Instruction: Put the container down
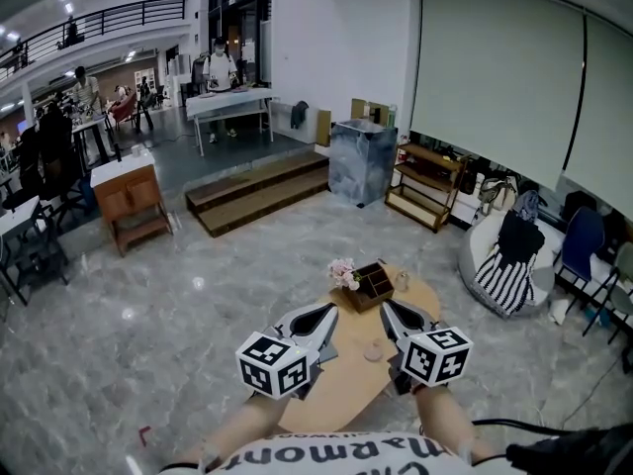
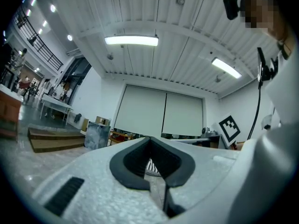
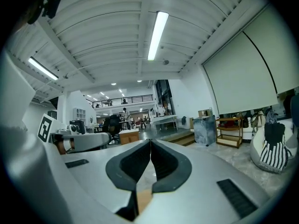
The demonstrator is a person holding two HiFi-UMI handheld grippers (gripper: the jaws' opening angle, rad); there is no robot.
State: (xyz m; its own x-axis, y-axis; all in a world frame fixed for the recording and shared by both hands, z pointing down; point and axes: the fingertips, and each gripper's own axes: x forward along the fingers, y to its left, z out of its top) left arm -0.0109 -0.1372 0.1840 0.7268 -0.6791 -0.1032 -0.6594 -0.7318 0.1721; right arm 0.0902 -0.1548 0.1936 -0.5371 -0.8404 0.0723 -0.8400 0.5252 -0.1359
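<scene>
Both tongs are over the near half of the round table [image 1: 344, 389], side by side, tips pointing toward its far edge.

Left gripper [image 1: 327, 315]: jaws closed. In the left gripper view I see its dark pads [image 2: 131, 163] meeting at the tip with nothing caught between them.

Right gripper [image 1: 392, 312]: jaws closed as well. In the right gripper view its pads [image 3: 127, 166] press together along their front edge, and I see no object between them.

The wooden container [image 1: 372, 287], a box with open compartments, stands upright on the far part of the table. It sits just beyond the two sets of tips and between their lines, and neither gripper touches it.

A small bunch of pale flowers [image 1: 343, 273] stands just beside the container toward the table's left side. A small jar [image 1: 402, 281] stands just beside it toward the table's right side.

A small round item [image 1: 373, 352] lies near the table's middle, between the two grippers; it is too small for me to identify.

A striped bag [image 1: 506, 273] rests on the floor well apart from the table, off its right side.
</scene>
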